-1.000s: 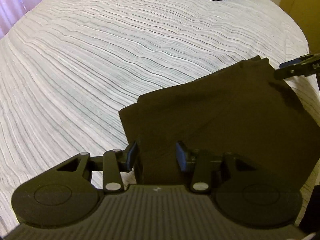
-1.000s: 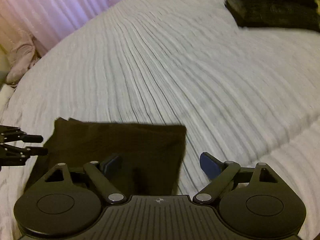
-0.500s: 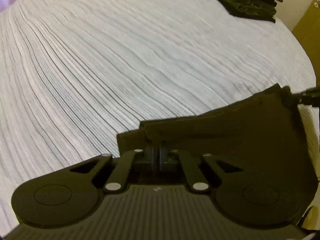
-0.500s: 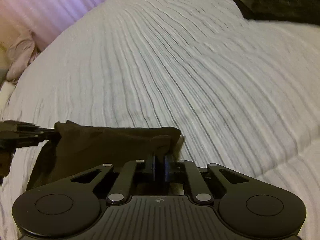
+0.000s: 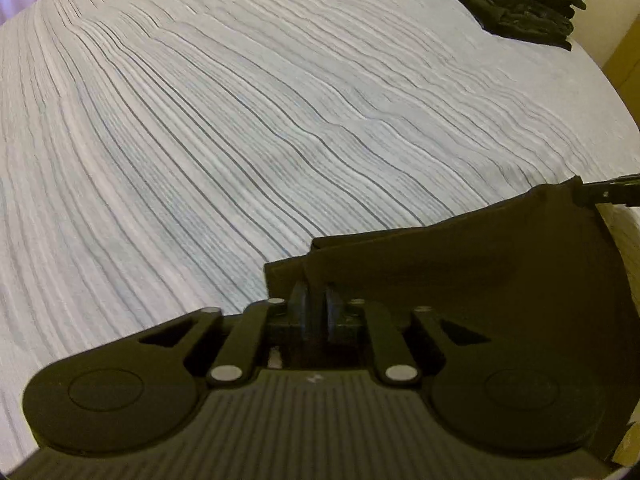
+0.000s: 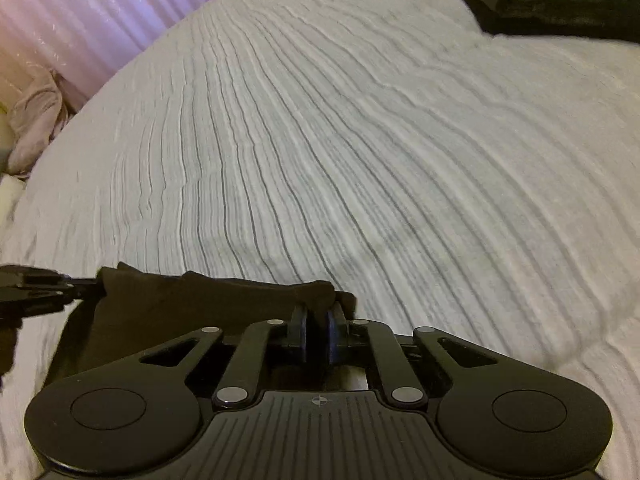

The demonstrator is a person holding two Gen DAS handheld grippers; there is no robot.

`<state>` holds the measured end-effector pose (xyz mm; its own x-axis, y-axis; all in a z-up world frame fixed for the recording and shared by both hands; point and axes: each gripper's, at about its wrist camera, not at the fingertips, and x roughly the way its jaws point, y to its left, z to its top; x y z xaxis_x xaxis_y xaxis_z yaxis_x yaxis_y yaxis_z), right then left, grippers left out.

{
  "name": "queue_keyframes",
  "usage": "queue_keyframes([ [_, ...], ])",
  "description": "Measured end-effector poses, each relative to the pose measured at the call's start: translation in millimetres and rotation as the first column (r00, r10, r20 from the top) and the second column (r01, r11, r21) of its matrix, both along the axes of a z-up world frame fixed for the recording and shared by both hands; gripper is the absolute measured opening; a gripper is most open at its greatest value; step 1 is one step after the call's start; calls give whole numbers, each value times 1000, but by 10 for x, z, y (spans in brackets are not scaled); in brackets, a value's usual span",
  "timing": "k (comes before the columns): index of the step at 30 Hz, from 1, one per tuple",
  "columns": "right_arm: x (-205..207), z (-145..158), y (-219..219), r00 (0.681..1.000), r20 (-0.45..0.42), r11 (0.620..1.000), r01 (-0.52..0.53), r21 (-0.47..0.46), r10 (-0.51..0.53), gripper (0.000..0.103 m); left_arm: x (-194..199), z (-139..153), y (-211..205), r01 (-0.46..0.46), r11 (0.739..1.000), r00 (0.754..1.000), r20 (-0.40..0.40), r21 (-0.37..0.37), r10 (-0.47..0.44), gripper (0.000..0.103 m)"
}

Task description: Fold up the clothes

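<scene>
While both devices sit low over the bed (image 5: 248, 128), each one grips an opposite corner of a dark brown folded cloth garment (image 5: 472, 280). On the left gripper (image 5: 315, 304), the fingers (image 5: 298, 306) are pressed together on the garment's near left corner. On the right gripper (image 6: 316, 326), the fingers (image 6: 299, 326) are likewise clamped on the garment's right corner. Between the two grips, the upper edge of the garment is held up and stretched, its lower part hanging toward the bedcover. Covering the bed is a white bedspread with thin grey wavy stripes (image 6: 360, 160). At the far end lies a stack of dark folded clothes (image 5: 516, 4), well apart from the held garment. Beyond the bed's far left edge hangs a pale pink curtain (image 6: 92, 12), with a bunched pale cloth (image 6: 32, 120) beside it.
</scene>
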<state>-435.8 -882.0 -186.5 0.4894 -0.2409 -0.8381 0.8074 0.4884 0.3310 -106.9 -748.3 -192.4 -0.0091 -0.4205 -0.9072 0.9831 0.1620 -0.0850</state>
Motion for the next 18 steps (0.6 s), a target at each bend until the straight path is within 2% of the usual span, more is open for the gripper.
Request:
queue_keyframes([
  [1, -21, 69, 47, 1000, -23, 1000, 12, -20, -12, 15, 10, 65, 41, -5, 1000, 1000, 16, -5, 5, 19],
  [2, -46, 139, 96, 999, -42, 999, 23, -40, -25, 20, -4, 145, 100, -6, 1000, 999, 46, -16, 7, 17],
  [4, -106, 290, 212, 997, -61, 996, 45, -78, -50, 22, -76, 299, 240, 17, 999, 997, 80, -36, -14, 16],
  [7, -102, 522, 535, 999, -32, 993, -24, -114, 20, 22, -274, 504, 498, 96, 994, 992, 94, -59, -90, 16],
  [9, -72, 601, 817, 996, 1, 992, -84, -99, 84, 22, -491, 525, 661, 164, 985, 984, 73, -53, -160, 16],
  [13, 41, 412, 1222, 984, -24, 983, -179, -32, 178, 22, -854, 283, 870, 269, 963, 960, 77, 22, -270, 18],
  [16, 64, 163, 1320, 978, -96, 982, -182, 49, 186, 22, -936, 125, 932, 294, 955, 949, 106, 49, -298, 18],
  [18, 86, 152, 1367, 966, -146, 976, -211, 44, 215, 22, -959, 192, 948, 293, 954, 946, 127, 57, -298, 19],
])
